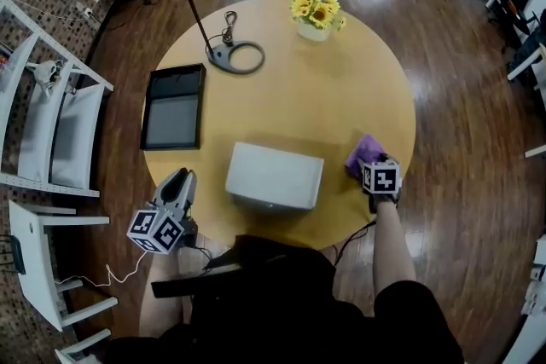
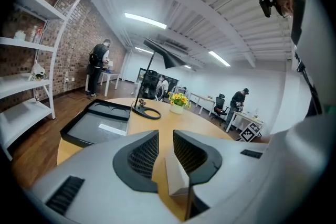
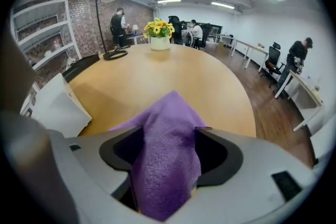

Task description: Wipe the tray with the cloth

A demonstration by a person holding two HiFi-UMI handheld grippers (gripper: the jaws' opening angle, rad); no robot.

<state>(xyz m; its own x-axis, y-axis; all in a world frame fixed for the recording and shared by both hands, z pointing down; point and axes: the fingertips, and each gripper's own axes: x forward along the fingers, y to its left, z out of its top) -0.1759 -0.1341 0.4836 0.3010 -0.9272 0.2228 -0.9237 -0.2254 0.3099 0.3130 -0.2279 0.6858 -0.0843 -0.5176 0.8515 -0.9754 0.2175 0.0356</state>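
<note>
The black tray [image 1: 173, 119] with a grey floor lies at the left of the round wooden table [image 1: 316, 102], and the left gripper view shows the tray [image 2: 97, 126] ahead on the left. A purple cloth [image 1: 365, 151] is bunched at the table's right edge. My right gripper [image 1: 374, 163] points down at it, open, with the cloth [image 3: 165, 149] lying loose between its wide jaws. My left gripper [image 1: 181, 180] hovers off the table's near-left edge, short of the tray. Its jaws [image 2: 165, 139] stand a narrow gap apart with nothing between them.
A white box [image 1: 275, 176] sits at the table's near middle, between the two grippers. A black desk lamp [image 1: 235, 57] and a pot of yellow flowers [image 1: 316, 11] stand at the far side. White shelf racks [image 1: 51, 115] flank the table on the left.
</note>
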